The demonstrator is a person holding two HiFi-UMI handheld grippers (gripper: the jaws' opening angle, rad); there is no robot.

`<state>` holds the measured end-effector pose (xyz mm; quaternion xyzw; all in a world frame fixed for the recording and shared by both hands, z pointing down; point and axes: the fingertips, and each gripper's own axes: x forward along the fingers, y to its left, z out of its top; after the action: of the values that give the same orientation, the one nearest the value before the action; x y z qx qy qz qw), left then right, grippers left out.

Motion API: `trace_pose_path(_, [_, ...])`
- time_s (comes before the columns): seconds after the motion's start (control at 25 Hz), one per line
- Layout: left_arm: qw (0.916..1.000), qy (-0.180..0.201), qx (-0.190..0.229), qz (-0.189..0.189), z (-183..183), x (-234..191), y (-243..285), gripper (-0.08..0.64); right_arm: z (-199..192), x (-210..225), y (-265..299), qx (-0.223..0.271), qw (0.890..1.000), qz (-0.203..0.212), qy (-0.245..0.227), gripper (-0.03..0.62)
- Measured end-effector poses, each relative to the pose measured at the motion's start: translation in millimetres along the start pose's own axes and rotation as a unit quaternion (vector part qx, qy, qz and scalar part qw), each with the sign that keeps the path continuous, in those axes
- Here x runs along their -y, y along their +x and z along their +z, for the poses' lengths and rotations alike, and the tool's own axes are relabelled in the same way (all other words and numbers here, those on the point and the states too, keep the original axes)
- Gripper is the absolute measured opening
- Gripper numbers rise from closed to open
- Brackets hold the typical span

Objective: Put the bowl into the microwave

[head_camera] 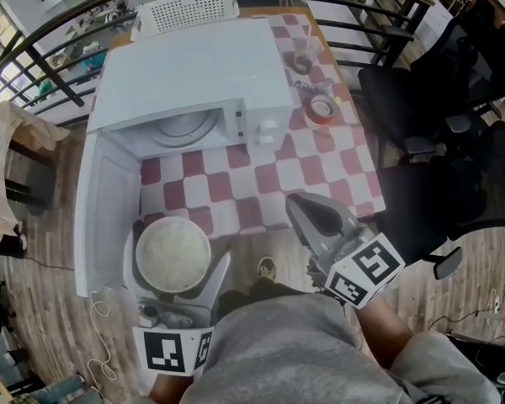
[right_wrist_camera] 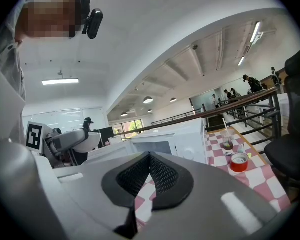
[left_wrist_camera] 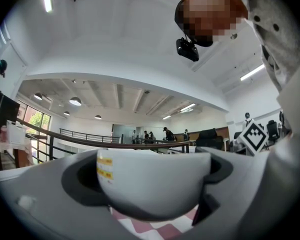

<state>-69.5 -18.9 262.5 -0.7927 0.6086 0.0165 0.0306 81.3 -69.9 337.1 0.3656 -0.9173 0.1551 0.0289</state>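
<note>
Head view, lower left of the frame: my left gripper (head_camera: 175, 264) has its jaws spread wide and pressed against opposite sides of the white bowl (head_camera: 172, 247). It carries the bowl upright and level off the near edge of the checked table (head_camera: 320, 168). The left gripper view confirms the clasp, with the bowl's wall filling the gap between the two jaws and a small yellow label showing on its left side. Just left of the bowl, the microwave door (head_camera: 105, 213) is swung fully open. Above it in the frame, the white microwave (head_camera: 198, 70) shows its cavity and the glass turntable (head_camera: 183, 127), with nothing on it.

By my reading, the pick-up is done and the carry is in hand, with the bowl not yet inside. The next move calls for me to bring the bowl forward past the open door, keep it level, clear the cavity's lower lip and set it on the turntable before I part the jaws. The opening looks not much wider than the spread gripper, so the approach needs to be straight.

Right of centre, my right gripper (head_camera: 301, 207) is empty, its jaws pressed together on nothing. It points toward the microwave over the table's near edge, well apart from the bowl. Farther up on the right, a red tape roll (head_camera: 321, 108) lies on the table.
</note>
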Motion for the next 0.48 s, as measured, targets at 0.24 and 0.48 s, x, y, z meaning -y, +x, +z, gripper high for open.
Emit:
trace_pose_path(0.24, [1.0000, 0.004, 0.001, -0.002, 2.1, 5.1, 1.9, 0.541, -0.3, 2.5, -3.2, 0.000, 1.000, 0.000, 0.000, 0.000])
trace_pose_path(0.48, [1.0000, 0.007, -0.001, 0.000, 3.0, 9.0, 0.9, 0.541, 3.3, 2.7, -6.0, 0.005, 1.000, 0.004, -0.002, 0.000])
